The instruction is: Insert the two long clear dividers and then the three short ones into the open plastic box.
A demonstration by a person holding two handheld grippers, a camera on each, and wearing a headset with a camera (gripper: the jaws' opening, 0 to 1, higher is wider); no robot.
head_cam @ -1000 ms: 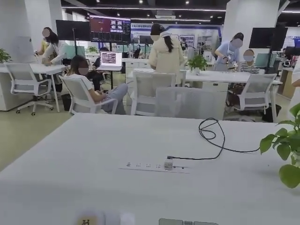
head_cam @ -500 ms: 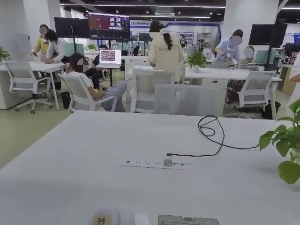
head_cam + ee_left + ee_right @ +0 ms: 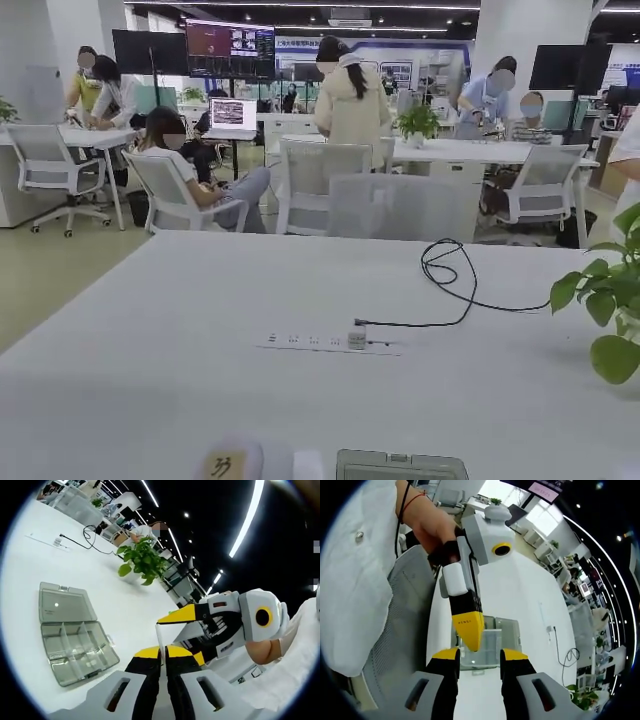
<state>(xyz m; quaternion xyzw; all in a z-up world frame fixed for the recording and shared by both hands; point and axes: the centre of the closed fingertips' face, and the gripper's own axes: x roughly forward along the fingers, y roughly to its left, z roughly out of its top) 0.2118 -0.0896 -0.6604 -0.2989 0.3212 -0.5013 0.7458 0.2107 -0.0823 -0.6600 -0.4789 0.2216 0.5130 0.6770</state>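
The open clear plastic box (image 3: 75, 630) lies flat on the white table, lid folded back and its tray showing compartments. Its edge shows at the bottom of the head view (image 3: 400, 466) and behind the jaws in the right gripper view (image 3: 507, 630). My left gripper (image 3: 162, 655) is shut on a thin clear divider (image 3: 159, 637) that stands up from its yellow tips. My right gripper (image 3: 480, 655) is open, and the left gripper's yellow tip (image 3: 470, 630) points down towards the gap. In the left gripper view one right jaw tip sits at the divider's top end.
A potted plant (image 3: 605, 310) stands at the table's right. A power strip (image 3: 325, 342) with a black cable (image 3: 450, 280) lies mid-table. A white item with a number tag (image 3: 240, 466) is at the near edge. Chairs, desks and people are beyond.
The head view has tilted down slightly, so more of the box edge and the tagged item show. Nothing on the table has visibly moved.
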